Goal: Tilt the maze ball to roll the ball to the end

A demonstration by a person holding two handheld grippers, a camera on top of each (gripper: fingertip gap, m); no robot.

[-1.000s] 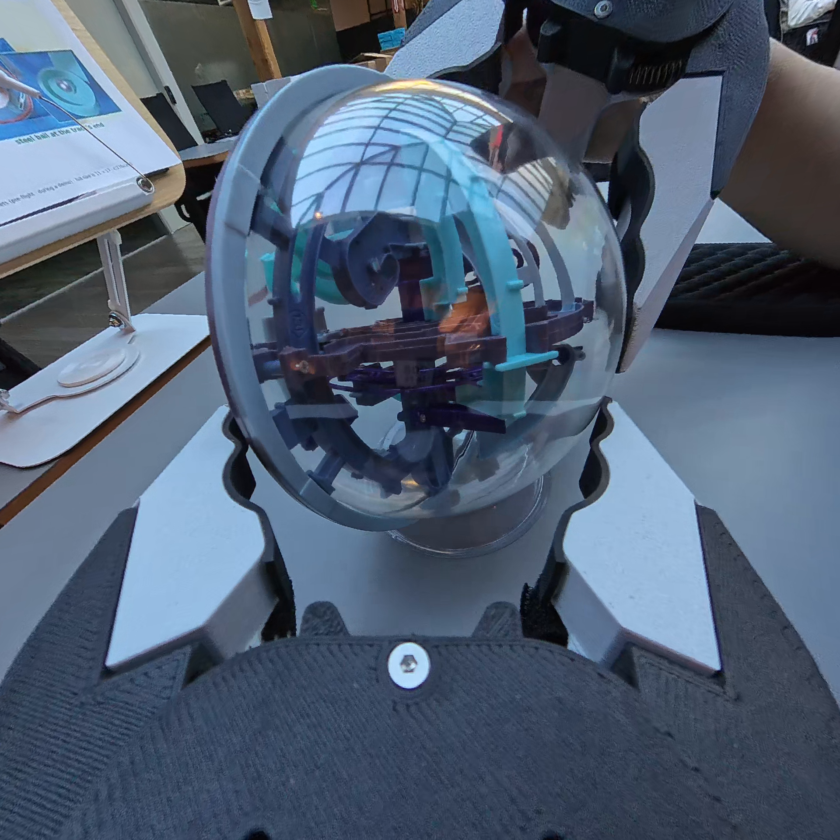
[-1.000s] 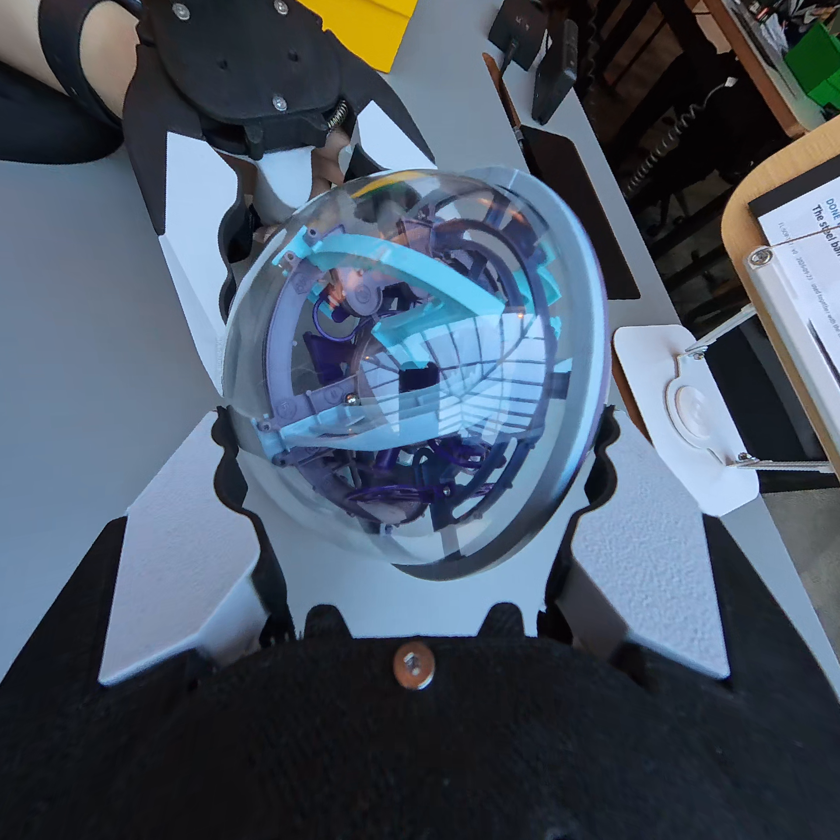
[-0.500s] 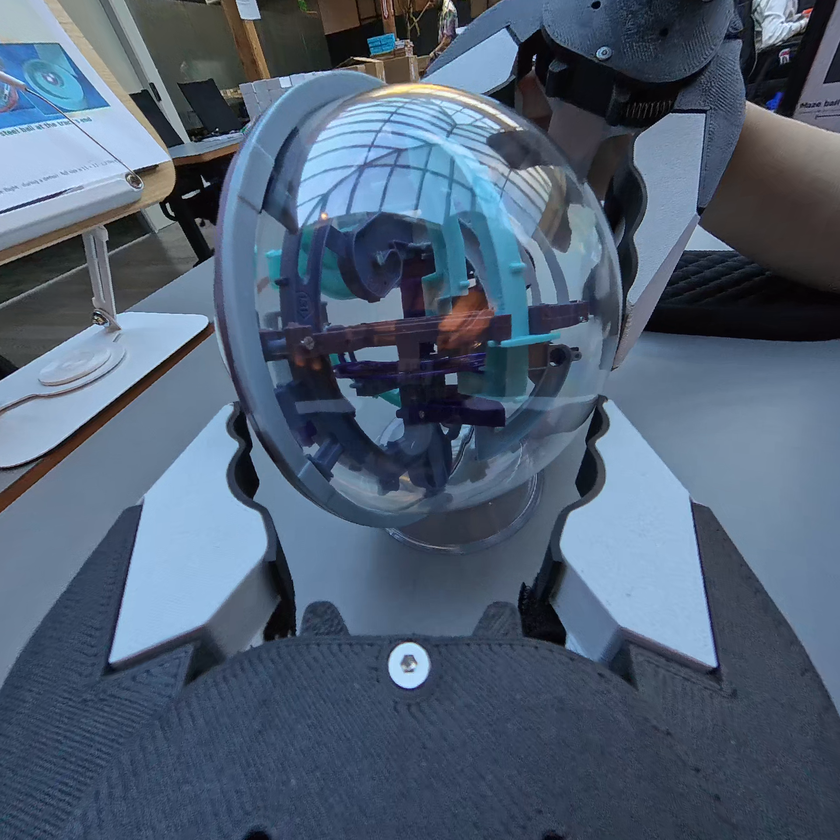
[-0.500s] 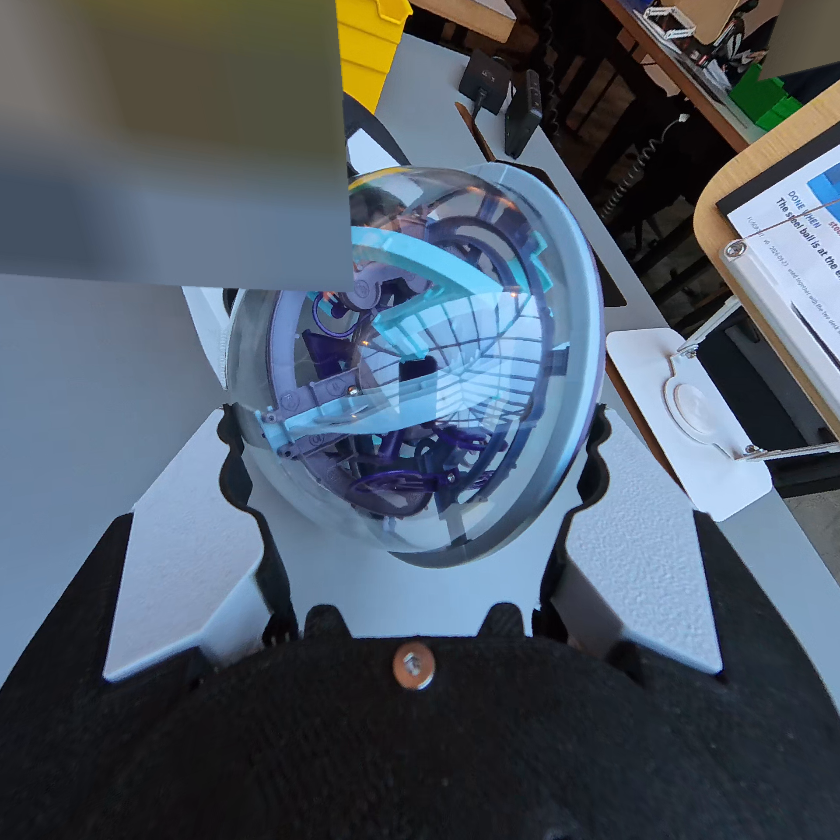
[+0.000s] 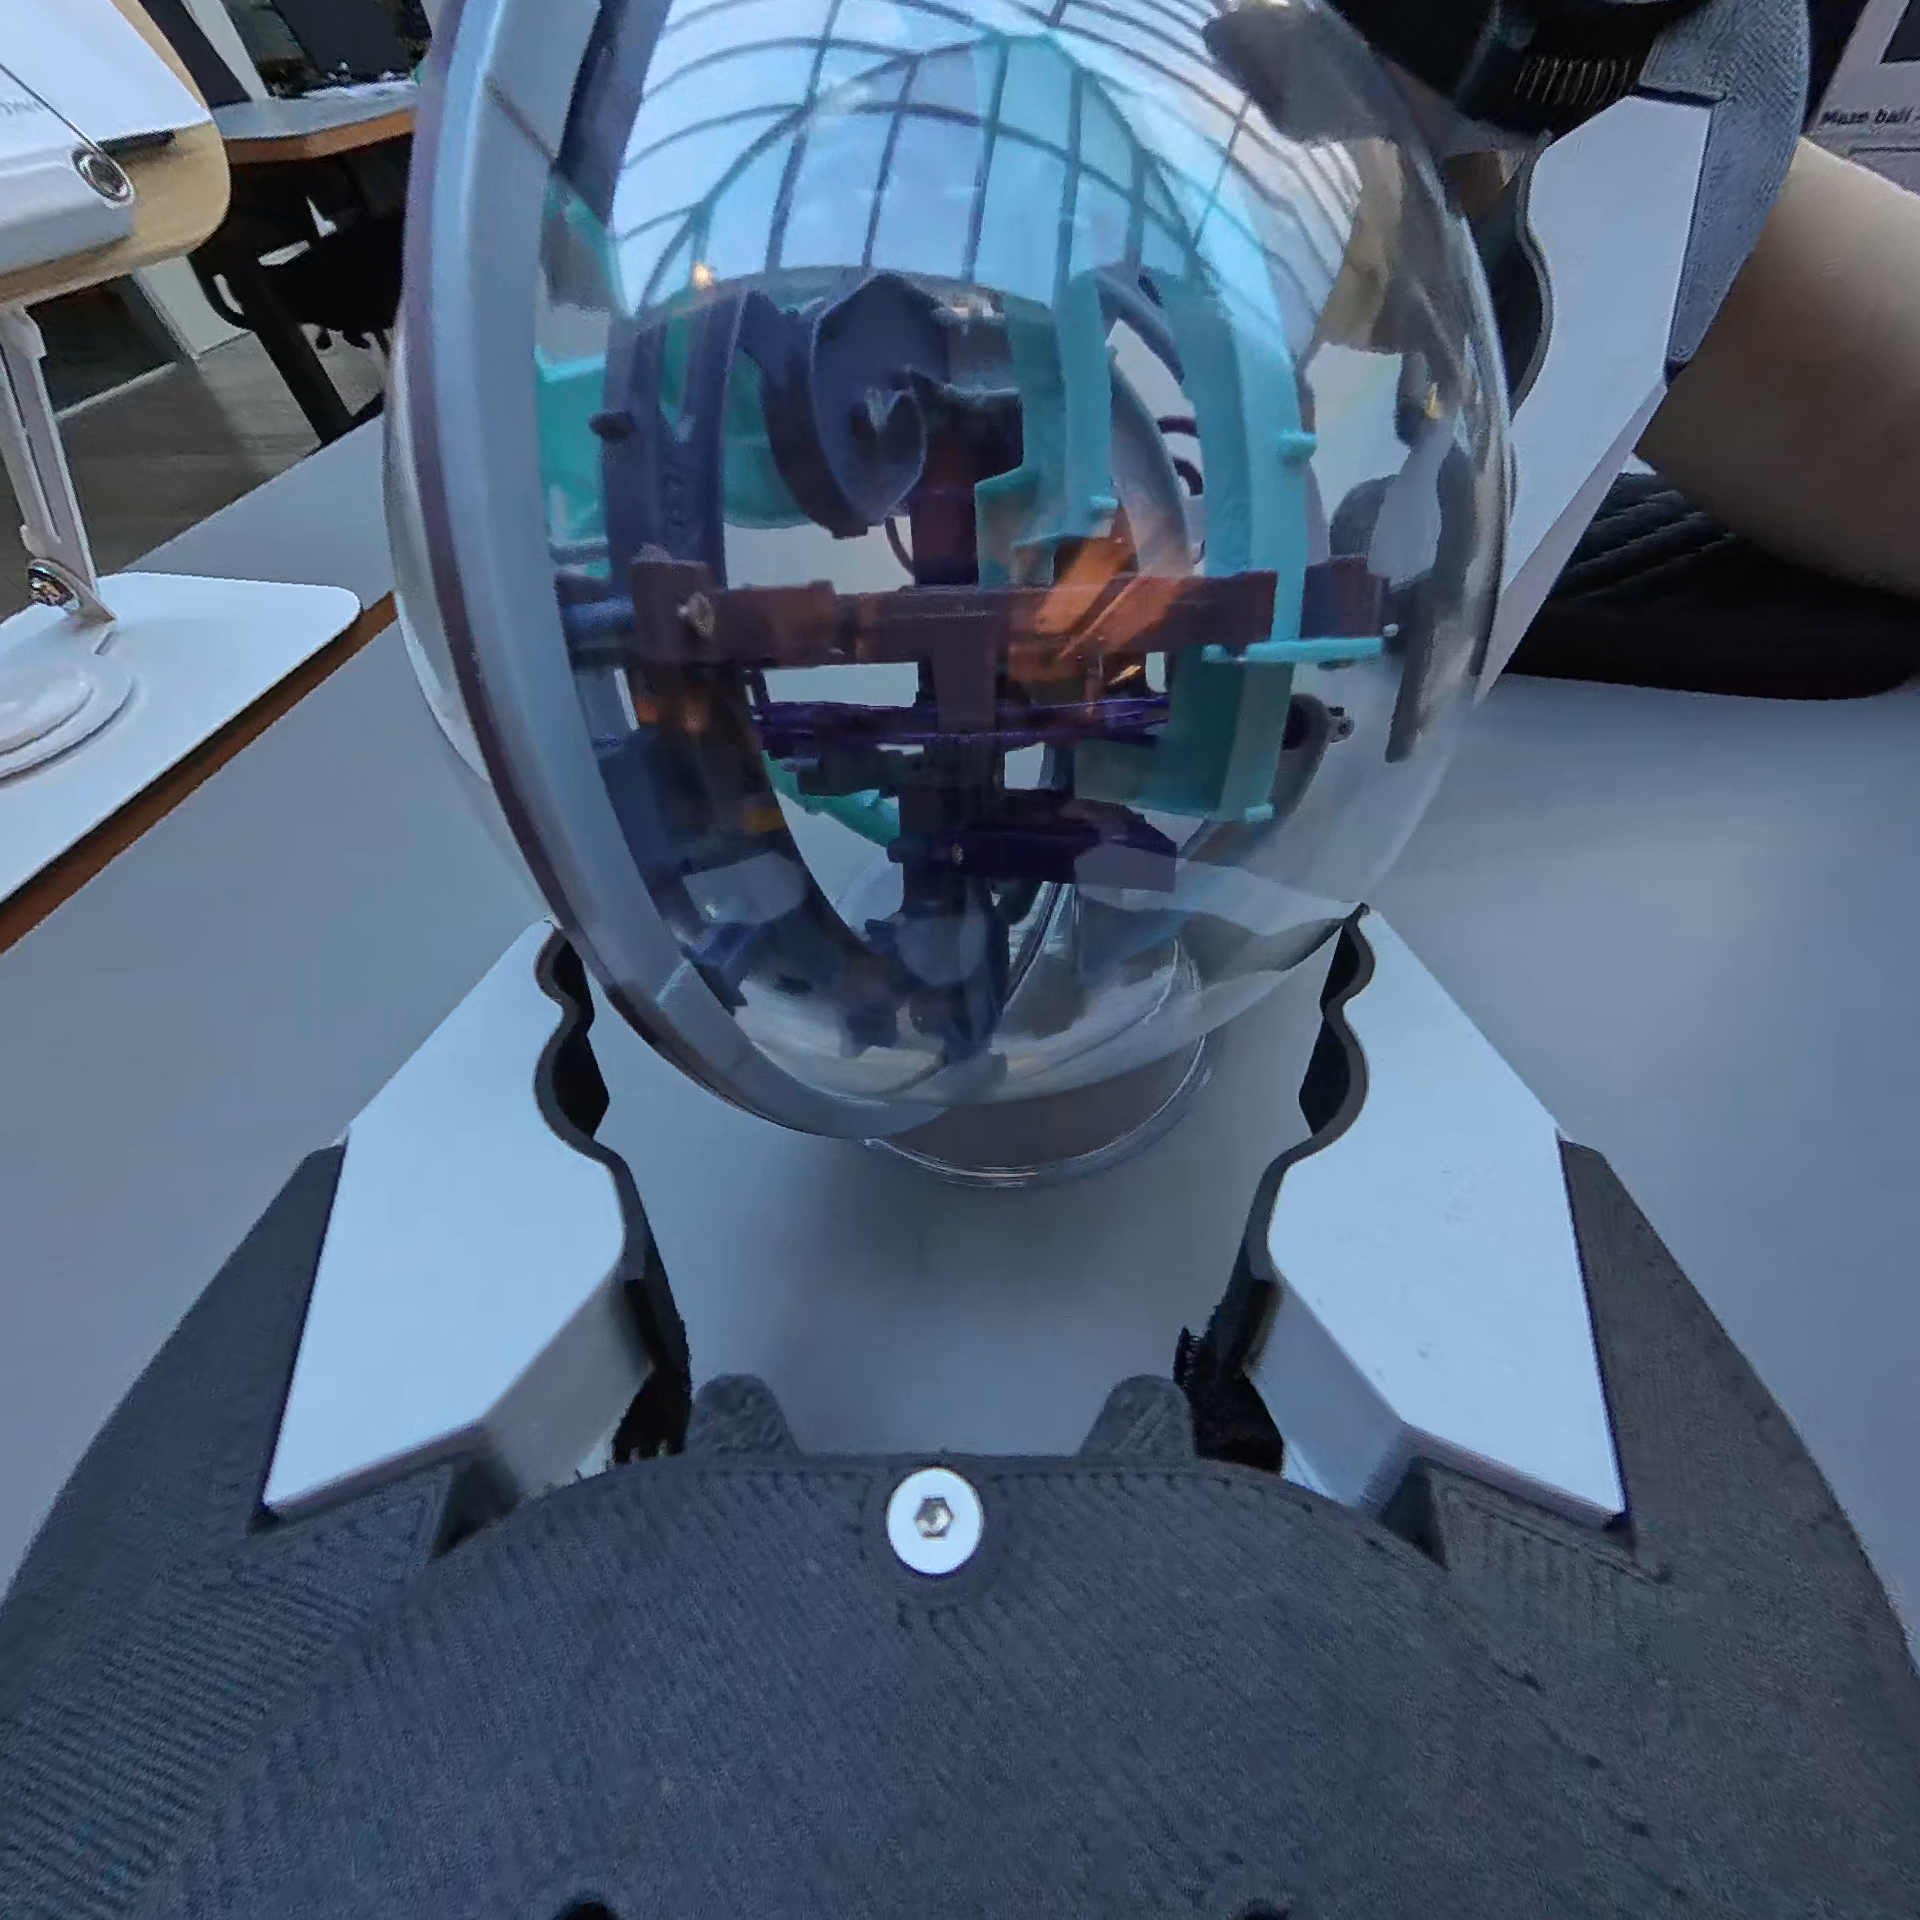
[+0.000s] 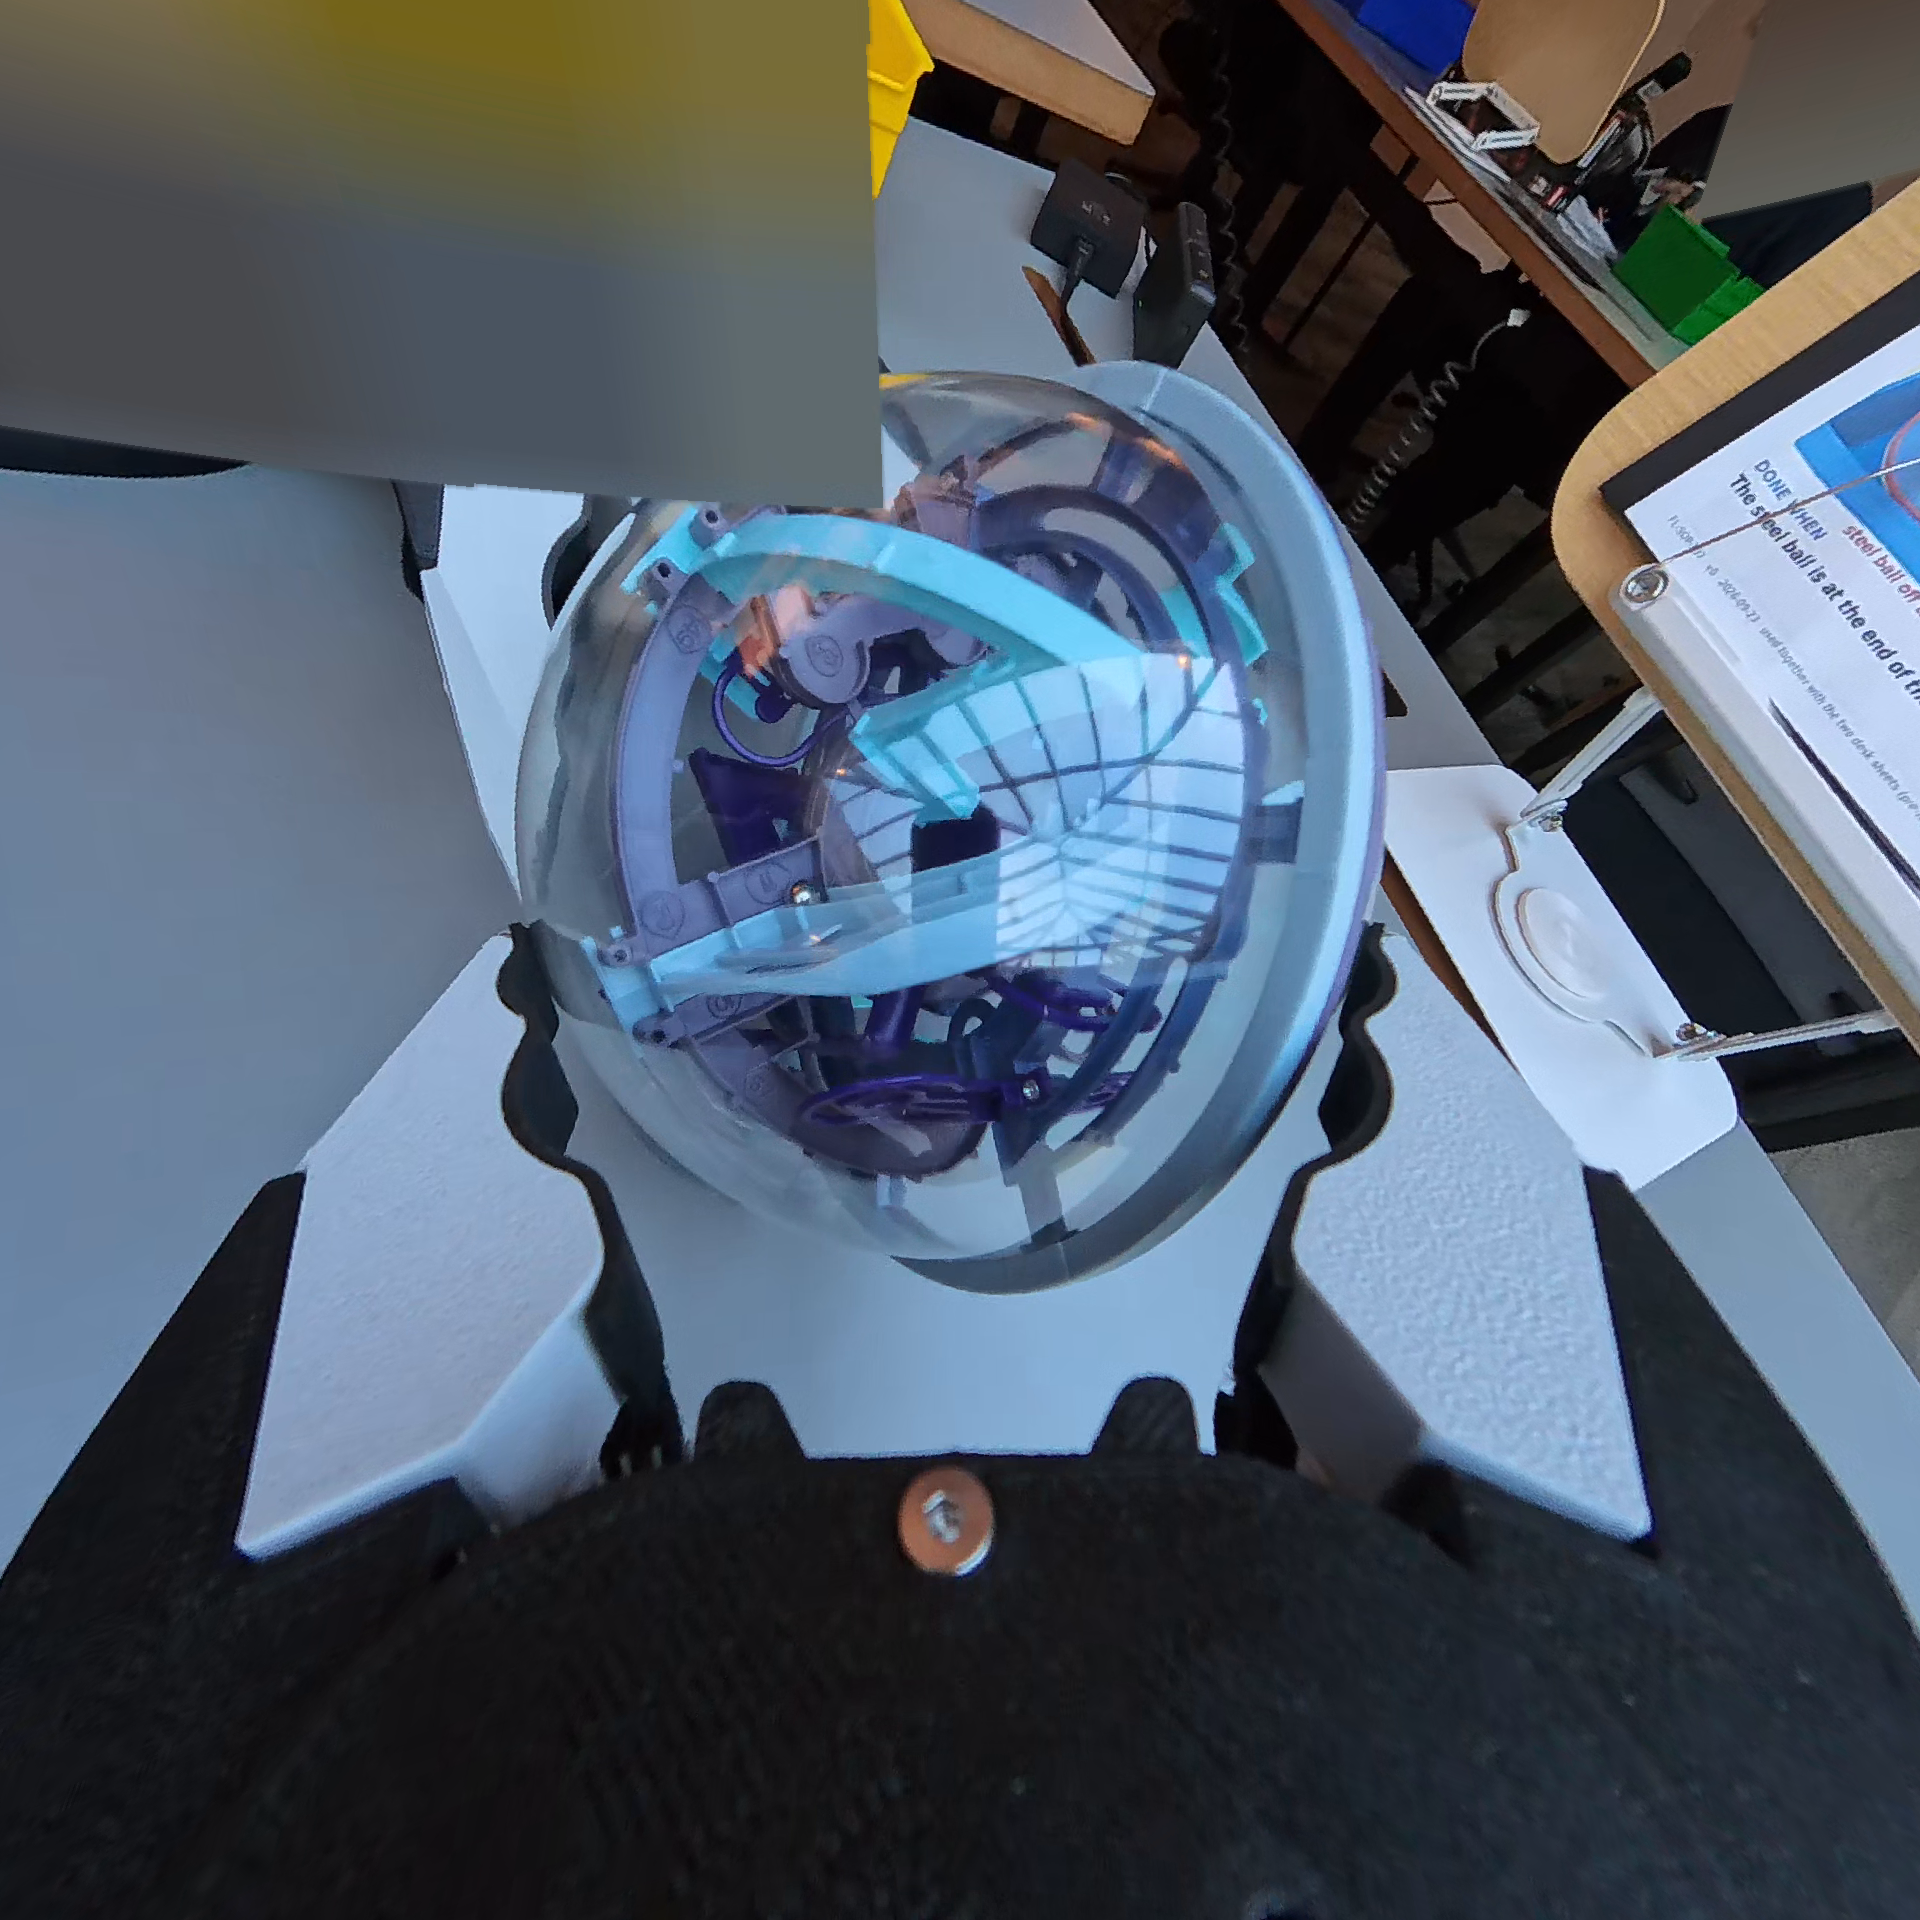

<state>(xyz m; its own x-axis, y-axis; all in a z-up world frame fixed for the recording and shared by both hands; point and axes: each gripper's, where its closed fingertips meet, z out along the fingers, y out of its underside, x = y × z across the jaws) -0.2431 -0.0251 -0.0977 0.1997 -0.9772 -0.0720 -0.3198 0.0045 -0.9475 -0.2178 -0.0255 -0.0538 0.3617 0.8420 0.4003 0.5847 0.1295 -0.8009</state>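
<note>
Glossy clear plastic maze ball (image 5: 935, 582); matt, seemingly smooth grey table (image 5: 260, 935).

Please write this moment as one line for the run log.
object: maze ball | left gripper: jaws wide, cradling it | right gripper: same | table: ball held above | steel ball: not located

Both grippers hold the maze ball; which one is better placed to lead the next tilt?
Right, probably. The right gripper and left gripper both clasp the maze ball, but the right wrist view looks down onto the cyan track, while the left sees it side-on.
</note>
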